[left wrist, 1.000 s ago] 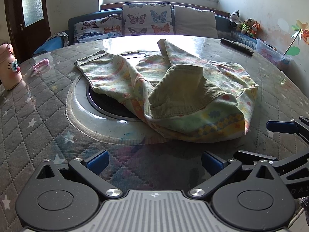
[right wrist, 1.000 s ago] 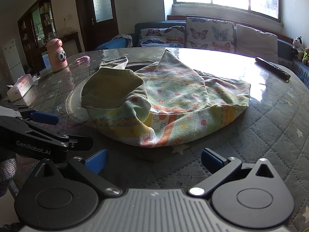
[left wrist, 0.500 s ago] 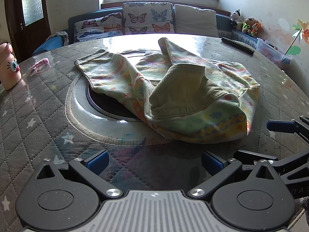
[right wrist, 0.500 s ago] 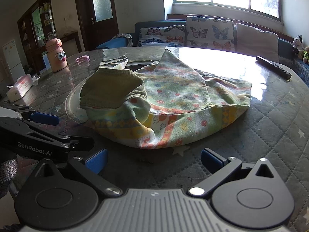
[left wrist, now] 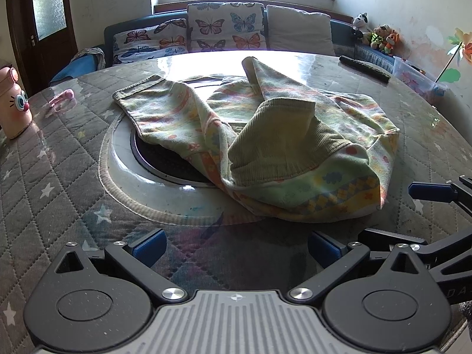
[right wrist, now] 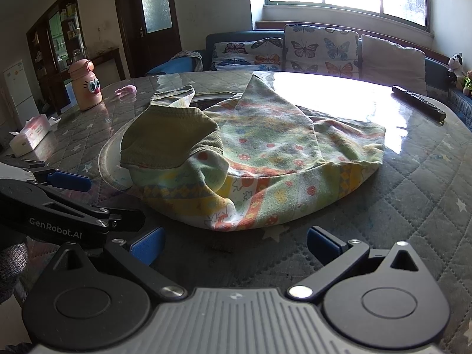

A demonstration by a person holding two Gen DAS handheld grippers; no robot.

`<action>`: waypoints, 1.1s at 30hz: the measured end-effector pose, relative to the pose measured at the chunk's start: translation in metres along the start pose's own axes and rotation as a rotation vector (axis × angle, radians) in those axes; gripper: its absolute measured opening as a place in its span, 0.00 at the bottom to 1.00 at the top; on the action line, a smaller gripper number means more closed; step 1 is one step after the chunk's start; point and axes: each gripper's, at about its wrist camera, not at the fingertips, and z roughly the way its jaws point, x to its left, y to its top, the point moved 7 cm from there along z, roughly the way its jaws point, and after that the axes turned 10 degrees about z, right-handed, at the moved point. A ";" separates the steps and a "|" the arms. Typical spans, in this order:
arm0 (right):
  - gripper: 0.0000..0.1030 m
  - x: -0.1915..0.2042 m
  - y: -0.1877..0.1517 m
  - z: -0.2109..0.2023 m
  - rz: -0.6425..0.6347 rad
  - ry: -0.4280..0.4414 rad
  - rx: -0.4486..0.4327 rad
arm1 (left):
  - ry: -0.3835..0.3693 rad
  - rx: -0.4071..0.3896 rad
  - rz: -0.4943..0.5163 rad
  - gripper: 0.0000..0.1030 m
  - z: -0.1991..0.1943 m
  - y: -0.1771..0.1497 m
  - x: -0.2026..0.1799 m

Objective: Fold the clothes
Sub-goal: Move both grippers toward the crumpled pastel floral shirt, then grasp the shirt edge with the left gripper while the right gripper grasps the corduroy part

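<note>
A patterned green and yellow garment point(left wrist: 265, 135) point(right wrist: 265, 159) lies crumpled in the middle of the round table, its olive ribbed waistband point(left wrist: 277, 138) point(right wrist: 168, 135) flopped on top. One leg stretches left over the table's round inset point(left wrist: 165, 162). My left gripper point(left wrist: 236, 246) is open, low at the table's near edge, short of the garment, with nothing between its blue pads. My right gripper point(right wrist: 234, 244) is open too, just short of the garment's near hem. Each gripper shows at the other view's side: the right gripper point(left wrist: 436, 206) and the left gripper point(right wrist: 88, 200).
A quilted grey star cloth under glass point(left wrist: 44, 177) covers the table. A pink bottle with eyes point(right wrist: 87, 88) point(left wrist: 13, 106), a small pink item point(left wrist: 62, 97), a tissue pack point(right wrist: 31, 134) and a black remote point(right wrist: 419, 101) point(left wrist: 364, 67) lie on it. A butterfly-cushioned sofa point(left wrist: 224, 29) stands behind.
Both grippers have crept slightly nearer the garment, which looks a bit larger in both views. Both stay open, and the garment has not moved.
</note>
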 end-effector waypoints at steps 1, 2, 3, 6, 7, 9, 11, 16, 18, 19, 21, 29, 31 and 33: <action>1.00 0.000 0.000 0.000 0.000 0.000 0.000 | 0.000 0.000 0.001 1.00 0.000 0.000 0.000; 1.00 0.000 0.000 0.000 0.000 0.001 0.000 | 0.001 -0.001 0.001 1.00 0.000 0.001 0.000; 1.00 0.000 0.001 0.000 0.000 0.001 0.001 | 0.001 -0.001 0.002 1.00 0.000 0.001 0.000; 1.00 -0.001 0.001 0.001 0.000 0.002 0.001 | 0.001 -0.002 0.003 1.00 0.000 0.002 0.000; 1.00 -0.001 0.002 0.001 0.000 0.002 0.001 | 0.001 -0.002 0.004 1.00 0.001 0.002 0.000; 1.00 -0.001 0.002 0.001 0.001 0.003 0.001 | 0.002 -0.002 0.004 1.00 0.001 0.002 0.000; 1.00 -0.001 0.003 0.001 0.001 0.003 0.000 | 0.002 -0.002 0.005 1.00 0.002 0.003 0.000; 1.00 -0.001 0.005 0.002 0.002 0.004 -0.001 | 0.005 -0.007 0.001 1.00 0.002 0.006 0.002; 1.00 -0.001 0.006 0.002 0.002 0.004 -0.001 | 0.006 -0.010 0.000 1.00 0.001 0.007 0.003; 1.00 -0.001 0.006 0.002 0.002 0.004 -0.001 | 0.006 -0.011 -0.001 1.00 0.001 0.007 0.004; 1.00 -0.001 0.007 0.002 0.003 0.004 -0.003 | 0.008 -0.012 -0.003 1.00 0.001 0.008 0.005; 1.00 -0.001 0.028 -0.006 0.014 0.015 -0.054 | 0.039 -0.041 -0.035 1.00 -0.006 0.016 0.023; 1.00 0.000 0.033 -0.008 0.017 0.018 -0.066 | 0.051 -0.053 -0.046 1.00 -0.008 0.019 0.030; 1.00 -0.002 0.039 -0.008 0.018 0.016 -0.074 | 0.064 -0.064 -0.058 1.00 -0.011 0.023 0.038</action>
